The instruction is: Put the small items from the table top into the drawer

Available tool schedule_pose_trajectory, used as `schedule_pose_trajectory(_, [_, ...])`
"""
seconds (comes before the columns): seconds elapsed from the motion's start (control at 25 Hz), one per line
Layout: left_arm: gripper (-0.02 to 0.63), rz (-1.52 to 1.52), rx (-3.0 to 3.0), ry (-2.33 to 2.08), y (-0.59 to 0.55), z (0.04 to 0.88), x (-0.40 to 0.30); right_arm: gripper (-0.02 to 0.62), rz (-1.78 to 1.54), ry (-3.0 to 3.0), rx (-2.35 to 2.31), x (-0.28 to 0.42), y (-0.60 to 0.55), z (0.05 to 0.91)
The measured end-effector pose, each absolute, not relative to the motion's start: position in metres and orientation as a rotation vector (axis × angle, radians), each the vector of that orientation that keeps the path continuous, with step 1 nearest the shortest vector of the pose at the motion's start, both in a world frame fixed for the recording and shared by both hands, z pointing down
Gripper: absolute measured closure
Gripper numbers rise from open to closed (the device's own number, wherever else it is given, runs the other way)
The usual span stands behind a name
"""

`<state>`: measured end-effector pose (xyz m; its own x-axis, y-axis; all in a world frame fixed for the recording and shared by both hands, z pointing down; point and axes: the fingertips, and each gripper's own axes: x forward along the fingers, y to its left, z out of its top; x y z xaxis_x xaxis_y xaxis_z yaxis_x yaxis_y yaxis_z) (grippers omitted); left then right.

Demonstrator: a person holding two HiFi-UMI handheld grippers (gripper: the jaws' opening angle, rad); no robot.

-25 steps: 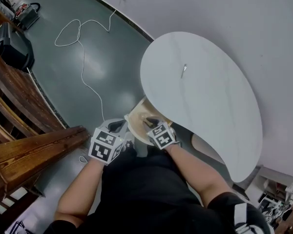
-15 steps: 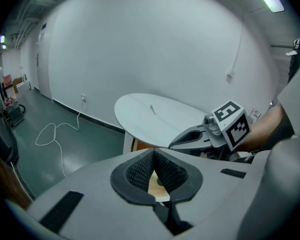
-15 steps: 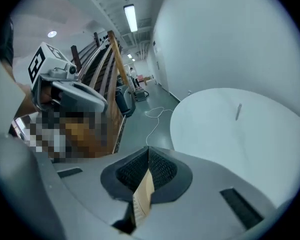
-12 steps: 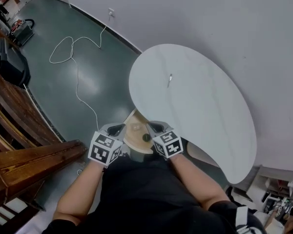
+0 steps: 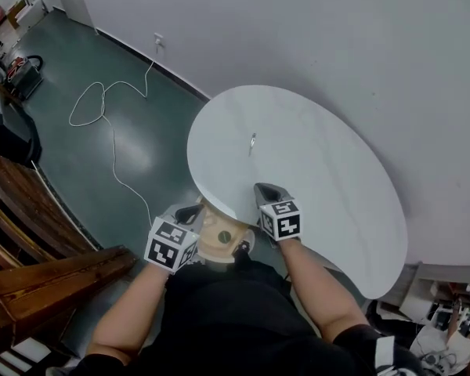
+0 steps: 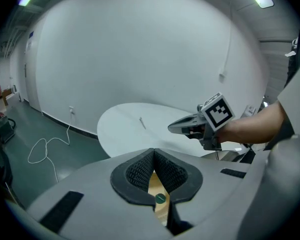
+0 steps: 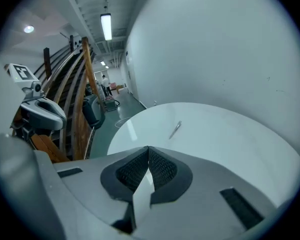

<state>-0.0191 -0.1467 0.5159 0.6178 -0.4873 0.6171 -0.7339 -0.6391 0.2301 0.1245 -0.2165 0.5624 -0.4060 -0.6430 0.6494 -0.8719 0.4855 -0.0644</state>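
A thin metal item (image 5: 252,142) lies alone on the white table (image 5: 329,171); it also shows in the right gripper view (image 7: 175,129) and the left gripper view (image 6: 142,123). Under the table's near edge a wooden drawer (image 5: 207,229) stands pulled out, with a small green disc (image 5: 224,236) in it. My right gripper (image 5: 266,188) hovers over the table's near edge, shut and empty (image 7: 148,149). My left gripper (image 5: 193,210) is at the drawer's left side, above it, shut with nothing between its pads (image 6: 153,153); the disc (image 6: 160,199) shows below them.
A white cable (image 5: 102,108) loops over the dark green floor left of the table. Wooden stair rails (image 5: 39,272) run along the lower left. A white wall (image 5: 337,45) stands close behind the table. Clutter (image 5: 446,319) sits at the lower right.
My right gripper has risen out of the drawer and moved up over the table's edge. The green disc now shows lying in the drawer. The left gripper shifted slightly upward.
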Motion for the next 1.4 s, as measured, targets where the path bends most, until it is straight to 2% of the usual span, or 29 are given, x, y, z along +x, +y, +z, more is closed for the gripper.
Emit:
schedule_pose_trajectory(0.36, [0.592,0.716,2.319,-1.046,-0.16,0.516,-0.012,0.584,0.535,-2.144,1.302,0.149,-0.294,0.573])
schedule_pose_trajectory(0.64, [0.592,0.73,2.227,-1.135,-0.159,0.52,-0.013,0.514,0.551,-2.128,1.252,0.15,-0.347,0.595])
schedule_pose_trajectory(1.4, [0.592,0.685,2.023,-1.291,-0.134,0.531,-0.037,0.474,0.755,-2.04,1.329,0.149,-0.411,0.636])
